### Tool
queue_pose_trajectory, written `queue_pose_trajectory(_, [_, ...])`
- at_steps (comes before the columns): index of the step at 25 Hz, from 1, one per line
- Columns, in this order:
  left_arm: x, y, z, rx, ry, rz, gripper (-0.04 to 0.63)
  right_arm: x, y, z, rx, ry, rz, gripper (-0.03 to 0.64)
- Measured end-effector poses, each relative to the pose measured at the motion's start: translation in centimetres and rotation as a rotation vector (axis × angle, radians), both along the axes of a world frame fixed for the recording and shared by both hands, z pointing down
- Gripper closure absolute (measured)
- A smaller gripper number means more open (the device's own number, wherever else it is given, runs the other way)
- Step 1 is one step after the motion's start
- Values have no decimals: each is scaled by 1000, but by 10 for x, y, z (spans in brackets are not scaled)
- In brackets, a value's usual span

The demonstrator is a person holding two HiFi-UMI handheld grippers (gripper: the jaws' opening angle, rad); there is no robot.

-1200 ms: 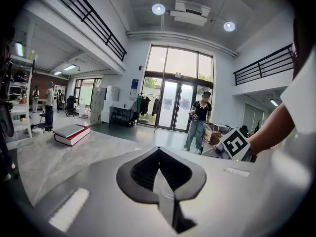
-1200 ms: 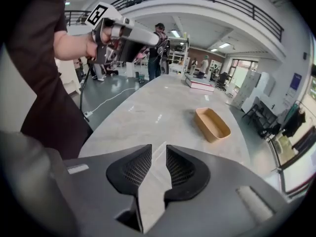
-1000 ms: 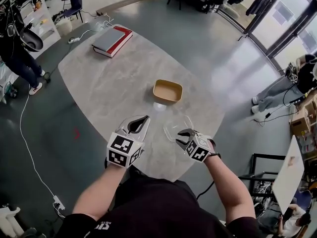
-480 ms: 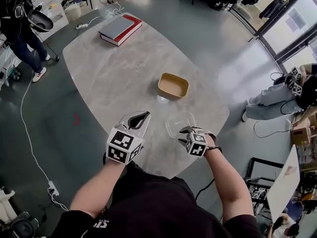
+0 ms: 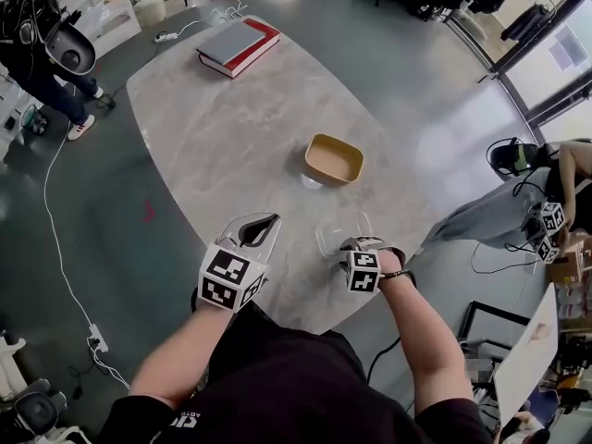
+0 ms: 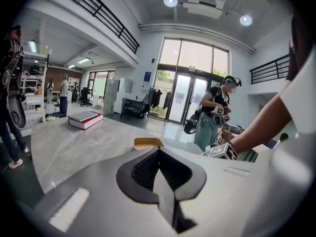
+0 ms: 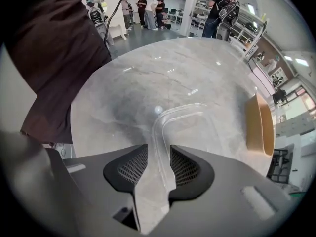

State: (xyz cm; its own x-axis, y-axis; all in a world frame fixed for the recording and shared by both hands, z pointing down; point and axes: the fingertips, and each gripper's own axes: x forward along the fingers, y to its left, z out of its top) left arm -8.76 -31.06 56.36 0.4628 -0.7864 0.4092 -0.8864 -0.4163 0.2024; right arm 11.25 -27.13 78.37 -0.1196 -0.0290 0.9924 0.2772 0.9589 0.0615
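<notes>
Clear rectangular plastic lid (image 7: pixel 195 125) lies at lower centre on the grey marble table (image 5: pixel 231 128). The right gripper (image 7: pixel 159 149), raised a moment ago, has dipped and now pinches its rim. The left gripper (image 6: pixel 158 150) hovers clenched and empty.

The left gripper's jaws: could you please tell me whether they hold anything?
No, the left gripper has its jaws pressed together with nothing between them.

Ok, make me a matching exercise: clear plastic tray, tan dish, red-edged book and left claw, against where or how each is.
1 clear plastic tray; 2 tan rectangular dish; 3 grey book with red edge; 4 left claw.
A shut, empty; B far end of the marble table; C rim pinched in the right claw; D middle of table.
Pairs: 1-C, 2-D, 3-B, 4-A.
</notes>
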Motion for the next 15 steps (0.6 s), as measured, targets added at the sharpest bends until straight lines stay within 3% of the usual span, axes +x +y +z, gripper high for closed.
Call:
queue_pose_trajectory(2, [-2,0,2,-4,-1,-4,592,-1,2,0,-21,11,-13,456])
queue_pose_trajectory(5, [-5,1,3,-8,2,-9,592,-1,5,2,-51,16,-24,517])
queue_pose_trajectory(9, [-5,3,3,-9,6,-9,592,0,9,0,-80,23,-3,525])
queue_pose_trajectory(15, [-10,3,1,-5,17,-4,592,-1,10,0,-59,27,50,543])
